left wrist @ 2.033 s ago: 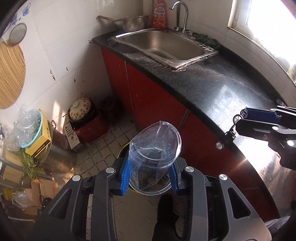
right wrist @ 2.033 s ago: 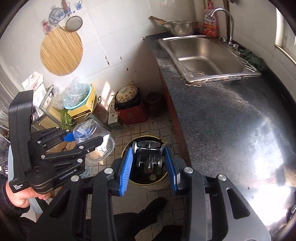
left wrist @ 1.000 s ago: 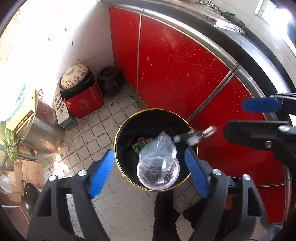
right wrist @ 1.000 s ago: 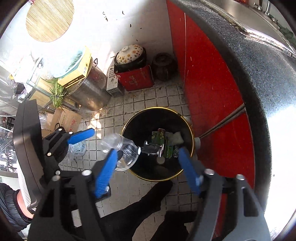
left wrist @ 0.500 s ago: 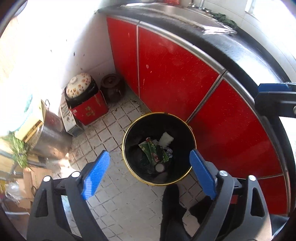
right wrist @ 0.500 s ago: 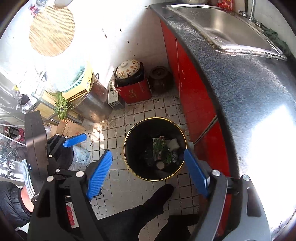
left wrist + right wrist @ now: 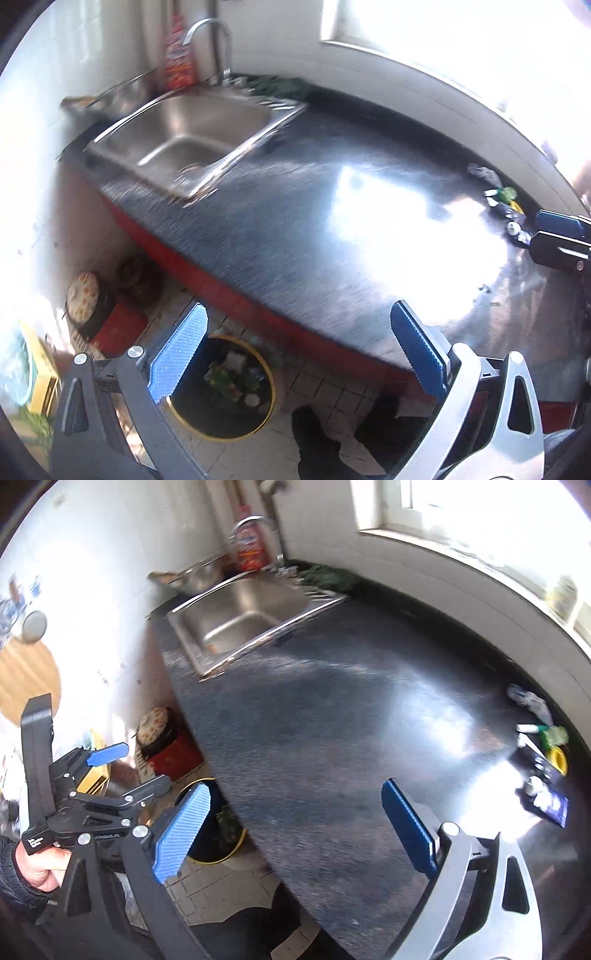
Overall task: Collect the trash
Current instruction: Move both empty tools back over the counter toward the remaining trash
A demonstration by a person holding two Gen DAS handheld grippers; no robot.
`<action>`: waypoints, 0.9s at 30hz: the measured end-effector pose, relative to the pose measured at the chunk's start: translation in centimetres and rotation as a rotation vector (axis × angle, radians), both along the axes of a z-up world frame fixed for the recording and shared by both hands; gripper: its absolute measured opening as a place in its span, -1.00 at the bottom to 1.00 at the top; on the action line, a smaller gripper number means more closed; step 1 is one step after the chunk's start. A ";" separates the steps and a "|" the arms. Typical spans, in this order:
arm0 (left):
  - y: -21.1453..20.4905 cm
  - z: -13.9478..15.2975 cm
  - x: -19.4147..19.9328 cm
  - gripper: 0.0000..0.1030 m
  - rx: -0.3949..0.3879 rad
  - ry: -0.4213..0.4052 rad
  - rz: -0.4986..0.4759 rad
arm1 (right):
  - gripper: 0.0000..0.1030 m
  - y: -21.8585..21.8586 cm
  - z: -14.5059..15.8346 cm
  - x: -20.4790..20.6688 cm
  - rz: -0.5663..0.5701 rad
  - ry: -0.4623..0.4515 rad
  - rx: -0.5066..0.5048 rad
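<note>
A black trash bin with a yellow rim [image 7: 221, 387] stands on the tiled floor by the red cabinets, with wrappers and trash inside. It also shows in the right wrist view [image 7: 207, 830], partly hidden by the counter. My left gripper [image 7: 295, 350] is open and empty, raised over the counter's edge. My right gripper [image 7: 295, 827] is open and empty above the dark counter [image 7: 314, 738]. Small trash lies at the counter's far right: crumpled paper [image 7: 528, 701], green and yellow scraps [image 7: 554, 742] and a dark packet [image 7: 546, 794]. The scraps also show in the left wrist view [image 7: 506, 199].
A steel sink [image 7: 192, 136] with a tap and a red bottle [image 7: 179, 62] sits at the counter's far end. A pot on a red box [image 7: 99, 310] stands on the floor by the wall. A bright window [image 7: 480, 528] runs along the right.
Both grippers let their items fall into the bin and opened, the left its clear plastic cup. Both views have since swung up from the bin to the counter.
</note>
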State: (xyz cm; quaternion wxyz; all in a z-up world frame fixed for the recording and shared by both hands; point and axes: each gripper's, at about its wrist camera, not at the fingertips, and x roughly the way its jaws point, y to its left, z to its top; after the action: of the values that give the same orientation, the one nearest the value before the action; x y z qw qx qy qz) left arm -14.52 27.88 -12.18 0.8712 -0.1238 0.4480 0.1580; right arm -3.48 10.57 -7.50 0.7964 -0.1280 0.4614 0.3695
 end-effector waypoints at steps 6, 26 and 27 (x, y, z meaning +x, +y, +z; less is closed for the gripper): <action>-10.5 2.8 9.5 0.87 0.019 -0.057 -0.320 | 0.77 -13.0 1.2 4.8 -0.318 -0.035 0.015; -24.5 2.7 20.4 0.87 0.078 -0.033 -0.695 | 0.77 -29.3 0.9 9.1 -0.543 -0.014 0.061; -24.6 2.5 20.8 0.87 0.075 -0.031 -0.698 | 0.76 -29.4 0.8 9.5 -0.538 -0.012 0.061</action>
State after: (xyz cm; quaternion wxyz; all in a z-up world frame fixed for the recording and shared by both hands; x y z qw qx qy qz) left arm 6.24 3.31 -9.66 0.8833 0.0665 0.4441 -0.1346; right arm 6.00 -18.79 -6.66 0.8721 0.0209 0.4628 0.1574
